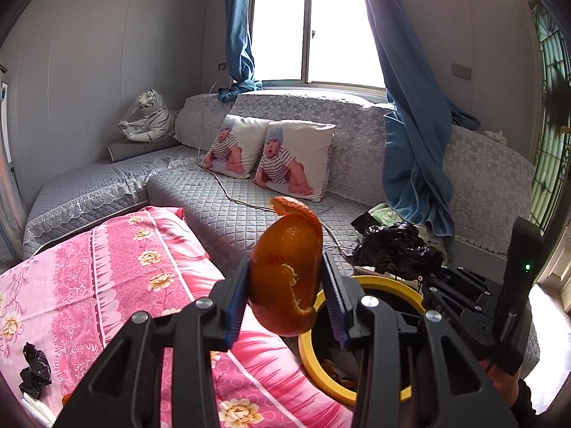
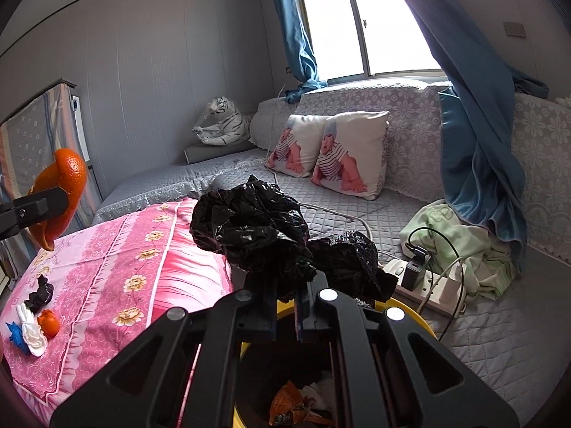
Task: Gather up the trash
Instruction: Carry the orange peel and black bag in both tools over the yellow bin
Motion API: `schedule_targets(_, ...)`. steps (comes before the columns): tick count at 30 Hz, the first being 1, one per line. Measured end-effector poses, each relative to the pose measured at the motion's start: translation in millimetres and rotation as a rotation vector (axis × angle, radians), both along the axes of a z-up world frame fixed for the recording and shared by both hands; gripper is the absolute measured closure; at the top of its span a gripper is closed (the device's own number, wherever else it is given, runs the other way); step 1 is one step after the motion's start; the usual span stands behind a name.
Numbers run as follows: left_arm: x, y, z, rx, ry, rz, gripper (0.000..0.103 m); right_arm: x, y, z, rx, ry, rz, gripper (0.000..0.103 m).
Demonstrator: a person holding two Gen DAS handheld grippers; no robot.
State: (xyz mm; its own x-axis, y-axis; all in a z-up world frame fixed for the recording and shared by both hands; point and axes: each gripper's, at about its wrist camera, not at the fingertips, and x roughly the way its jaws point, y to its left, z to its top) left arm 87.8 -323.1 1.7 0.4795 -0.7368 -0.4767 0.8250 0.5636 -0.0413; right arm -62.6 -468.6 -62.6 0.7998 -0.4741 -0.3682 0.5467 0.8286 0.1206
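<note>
The left hand-held gripper [image 1: 287,287] is part-way closed, its blue-padded fingers [image 1: 235,306] pinching a curled orange citrus peel [image 1: 289,267] held upright in the air beside the round yellow-rimmed bin [image 1: 378,281]. The right hand-held gripper [image 2: 285,306] is nearly closed on a crumpled black plastic bag [image 2: 257,228] above that bin's rim [image 2: 410,312]. Its own frame hides most of the bin; orange scraps [image 2: 289,404] show inside. On the pink floral bedspread [image 2: 117,260] lie small black, white, blue and orange scraps [image 2: 35,314], too small to identify.
</note>
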Motion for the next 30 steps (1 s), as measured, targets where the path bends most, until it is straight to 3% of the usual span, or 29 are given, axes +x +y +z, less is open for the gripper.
schedule_targets(11,-10,-39,-18,0.030,0.014,-0.061,0.066,-13,-22,-21,0.028,0.027,-0.093,0.097)
schedule_targets(30,-15,-74,-50,0.070,0.068,-0.076,0.065,-29,-40,-46,0.077,0.081,-0.180,0.096)
